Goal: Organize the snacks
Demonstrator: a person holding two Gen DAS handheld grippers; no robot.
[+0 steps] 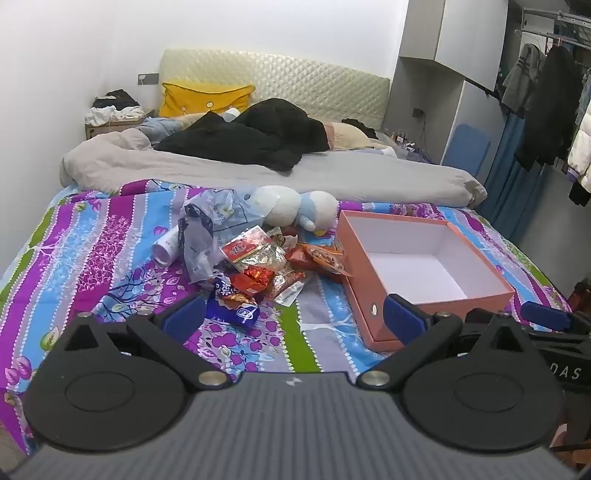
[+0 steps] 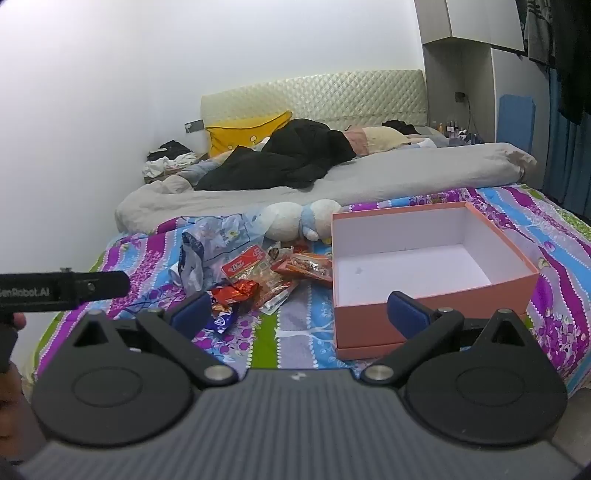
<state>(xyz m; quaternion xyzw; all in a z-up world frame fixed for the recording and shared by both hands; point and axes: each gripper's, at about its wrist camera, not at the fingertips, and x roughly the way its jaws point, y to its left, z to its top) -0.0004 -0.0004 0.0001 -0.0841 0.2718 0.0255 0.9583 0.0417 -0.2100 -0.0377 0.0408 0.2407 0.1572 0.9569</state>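
This is a bedroom in a home. A bed (image 1: 110,236) with a floral striped sheet, a grey duvet (image 1: 258,173), a yellow pillow (image 1: 203,98) and a quilted headboard (image 1: 295,81) fills it. Clothes hang on a rail (image 1: 546,103) beside white cabinets (image 1: 443,33), and laundry (image 1: 114,107) piles on a bedside box.

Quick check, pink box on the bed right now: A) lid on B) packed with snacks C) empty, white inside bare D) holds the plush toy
C: the pink box stands open with only its bare white floor showing, while the snack packets lie in a pile on the bedspread beside it and the plush toy lies behind them.
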